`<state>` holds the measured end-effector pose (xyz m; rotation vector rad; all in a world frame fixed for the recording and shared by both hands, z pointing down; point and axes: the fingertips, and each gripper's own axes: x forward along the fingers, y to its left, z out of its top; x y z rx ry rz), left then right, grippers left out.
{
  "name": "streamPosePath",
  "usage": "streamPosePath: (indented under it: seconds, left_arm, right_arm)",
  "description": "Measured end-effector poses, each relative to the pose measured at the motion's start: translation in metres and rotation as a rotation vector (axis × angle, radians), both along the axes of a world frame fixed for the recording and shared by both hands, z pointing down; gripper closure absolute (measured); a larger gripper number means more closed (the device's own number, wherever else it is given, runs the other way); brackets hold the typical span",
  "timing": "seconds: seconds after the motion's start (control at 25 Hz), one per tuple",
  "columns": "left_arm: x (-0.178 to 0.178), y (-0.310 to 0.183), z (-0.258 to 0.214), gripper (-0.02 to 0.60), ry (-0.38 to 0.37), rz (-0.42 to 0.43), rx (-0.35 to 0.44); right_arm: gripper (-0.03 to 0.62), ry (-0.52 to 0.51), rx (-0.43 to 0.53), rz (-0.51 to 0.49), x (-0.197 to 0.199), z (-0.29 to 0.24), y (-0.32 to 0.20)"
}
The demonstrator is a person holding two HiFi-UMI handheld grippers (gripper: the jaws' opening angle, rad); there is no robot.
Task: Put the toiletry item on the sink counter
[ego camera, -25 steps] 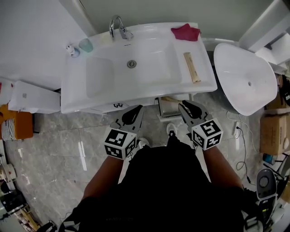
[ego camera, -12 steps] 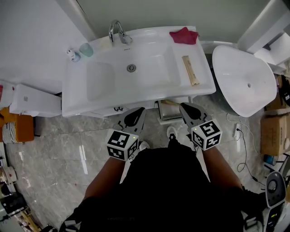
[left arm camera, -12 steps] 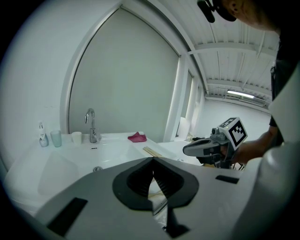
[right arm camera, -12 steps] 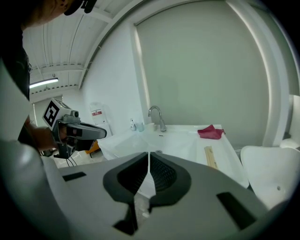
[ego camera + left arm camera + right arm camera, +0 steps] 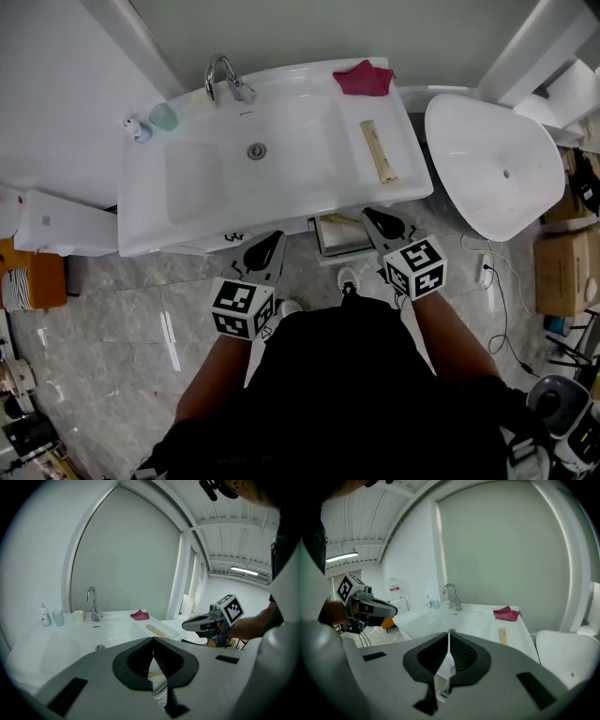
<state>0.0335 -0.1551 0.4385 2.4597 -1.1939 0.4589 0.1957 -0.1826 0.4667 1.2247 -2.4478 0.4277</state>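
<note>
Grey marbled floor runs under a white sink tabletop set against a pale wall, with a basin sunk in its middle and a chrome faucet at the back. On the back left corner stand a teal cup and a small bottle, just beside each other. A red cloth lies crumpled at the back right corner. The toiletry item, a long tan stick-shaped pack, lies flat on the right ledge of the tabletop, between the basin and the right edge and in front of the red cloth. A white oval basin sits apart to the right.

The left gripper and the right gripper hover side by side in front of the tabletop's near edge, pointing toward it and touching nothing. Each has its jaws closed together at the tips, with nothing between them.
</note>
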Motion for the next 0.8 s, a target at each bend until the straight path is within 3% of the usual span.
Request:
streamPosePath:
  seconds: [0.36,0.8]
  left_arm:
    - [-0.005,-0.018,0.01,0.576,-0.015,-0.094,-0.015]
    - [-0.016,-0.034,0.019,0.575,-0.038,-0.215,-0.02]
  right_arm:
    - [0.582,0.072,-0.026,0.04,0.048,0.02,-0.057]
    - [0.58,0.223,-0.083,0.064,0.093,0.08,-0.141]
